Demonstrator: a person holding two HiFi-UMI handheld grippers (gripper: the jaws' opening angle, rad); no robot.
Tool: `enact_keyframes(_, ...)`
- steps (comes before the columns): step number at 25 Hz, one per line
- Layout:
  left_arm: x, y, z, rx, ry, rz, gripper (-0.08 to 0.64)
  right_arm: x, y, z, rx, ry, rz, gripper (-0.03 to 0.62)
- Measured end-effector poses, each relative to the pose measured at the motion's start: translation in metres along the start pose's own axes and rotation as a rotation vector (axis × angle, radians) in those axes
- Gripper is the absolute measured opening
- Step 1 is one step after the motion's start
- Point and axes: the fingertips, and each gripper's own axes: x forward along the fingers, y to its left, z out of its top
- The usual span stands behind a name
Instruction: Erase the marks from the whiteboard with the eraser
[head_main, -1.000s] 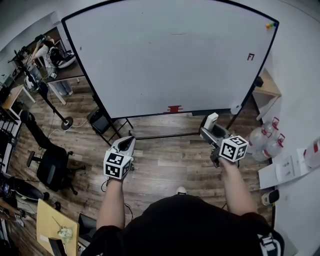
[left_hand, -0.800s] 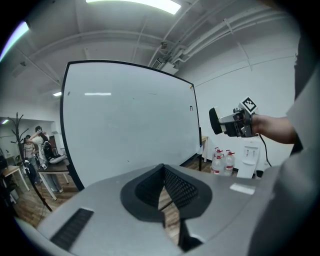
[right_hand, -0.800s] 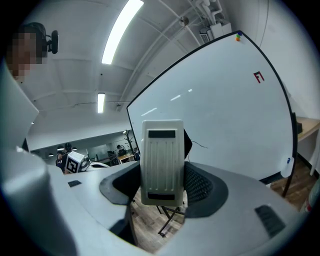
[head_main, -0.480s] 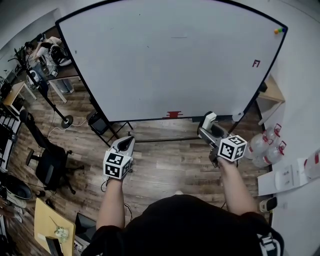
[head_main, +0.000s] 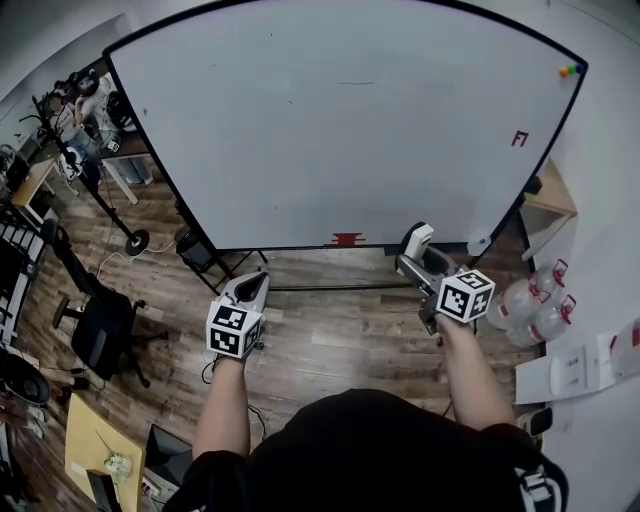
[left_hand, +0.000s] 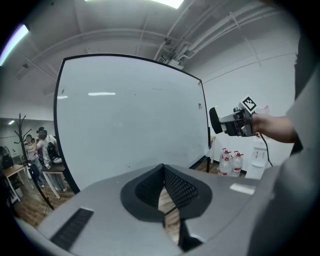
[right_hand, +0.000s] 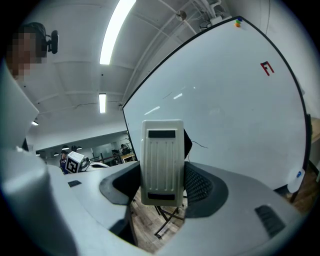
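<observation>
Eraser (right_hand: 161, 162): white, ribbed back towards the right gripper view, held upright in the right gripper (right_hand: 161, 186), whose jaws are clamped on its lower half. It stands short of the whiteboard (head_main: 330, 130) and does not touch it.

Marks noted on the board: a red letter-like mark (head_main: 519, 139) high on the right side, a red mark (head_main: 347, 239) at the bottom edge, and a faint short dash (head_main: 356, 83) near the top.

Left gripper (left_hand: 165, 172): jaws pressed together at the tips with nothing between them, held low and well apart from the board.

Assessment: the step in hand appears to be the approach.
- The wiping face, judged to be on the far side of the eraser, should meet the board flat, not on an edge.
- The bottom mark lies nearest the eraser and is the sensible first target.
- Even pressure with overlapping strokes is advisable.
- The grip looks square; the main risk is the eraser twisting between the jaws once pressed.
</observation>
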Motion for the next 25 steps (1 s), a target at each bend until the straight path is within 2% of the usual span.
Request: enact_keyframes(25,0.050,-0.007,0.023,0.050,0.029,0.084,0.011,0.026,-0.051,0.022,-0.086,0.046,0.100,0.250)
